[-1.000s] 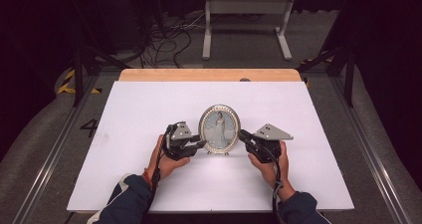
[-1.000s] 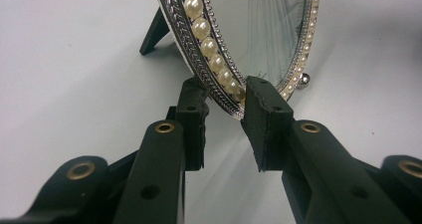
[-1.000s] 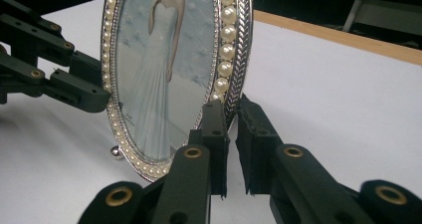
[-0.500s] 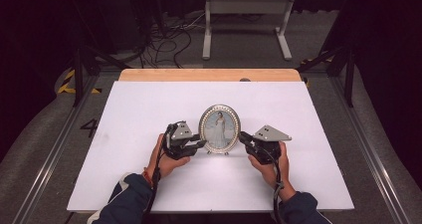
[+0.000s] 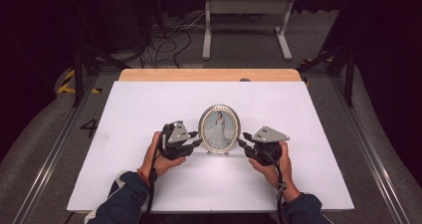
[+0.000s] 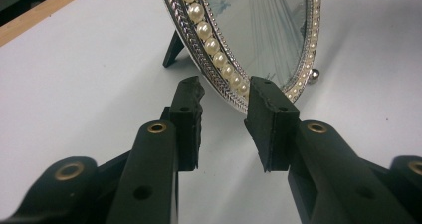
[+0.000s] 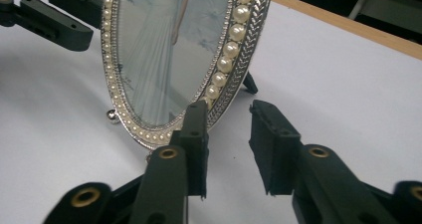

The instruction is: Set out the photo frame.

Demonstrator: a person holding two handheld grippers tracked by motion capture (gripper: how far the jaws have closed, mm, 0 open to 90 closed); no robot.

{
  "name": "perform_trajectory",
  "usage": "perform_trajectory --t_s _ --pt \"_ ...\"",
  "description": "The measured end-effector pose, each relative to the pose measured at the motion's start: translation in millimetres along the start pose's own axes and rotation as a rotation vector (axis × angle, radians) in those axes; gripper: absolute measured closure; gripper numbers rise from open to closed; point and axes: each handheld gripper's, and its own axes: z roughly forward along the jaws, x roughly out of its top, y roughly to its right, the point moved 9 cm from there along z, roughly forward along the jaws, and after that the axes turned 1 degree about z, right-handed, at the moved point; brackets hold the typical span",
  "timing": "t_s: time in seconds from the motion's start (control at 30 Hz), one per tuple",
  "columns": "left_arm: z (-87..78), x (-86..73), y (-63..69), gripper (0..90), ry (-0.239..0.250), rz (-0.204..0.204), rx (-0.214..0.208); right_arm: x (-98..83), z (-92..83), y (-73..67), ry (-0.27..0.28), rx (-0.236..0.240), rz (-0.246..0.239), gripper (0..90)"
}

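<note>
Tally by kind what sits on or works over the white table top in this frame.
Oval pearl-rimmed photo frame: 1
Handheld grippers: 2, the left gripper and the right gripper, both open beside the frame's rim
Total: 3

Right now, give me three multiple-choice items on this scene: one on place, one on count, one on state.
1. Where does the picture frame stand on the table?
A. between the two grippers
B. at the far left corner
C. left of both grippers

2. How many picture frames are on the table?
A. three
B. one
C. two

3. How is the picture frame?
A. lying face down
B. lifted off the table
C. standing upright on its prop

Answers:
1 A: the left gripper and the right gripper flank it in the high view.
2 B: a single oval frame with a pearl rim shows.
3 C: its back prop and foot rest on the table.
</note>
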Motion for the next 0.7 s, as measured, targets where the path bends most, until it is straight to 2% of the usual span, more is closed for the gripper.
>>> perform_trajectory --t_s 0.2,0.33,0.37,0.47,0.7 --pt "0.1 -1.4 0.1 55.7 -0.021 0.020 0.016 -0.2 -1.2 0.8 -0.012 -0.002 -0.012 56.5" --pt "-1.2 -2.1 -1.6 45.8 -0.043 0.065 0.069 -1.1 -0.7 3.7 -0.017 -0.008 -0.006 45.0" --pt "-1.8 -2.1 -2.0 43.7 -0.041 0.063 0.072 -1.7 -1.1 3.0 -0.019 0.007 -0.014 41.1" --pt "-3.1 -3.6 -4.2 39.4 -0.044 0.051 0.084 -1.8 -2.1 2.1 -0.015 0.019 -0.024 37.2" --pt "-6.3 -5.8 -6.1 23.0 -0.062 0.037 0.096 -4.2 -2.7 2.9 -0.027 0.023 -0.038 24.0"
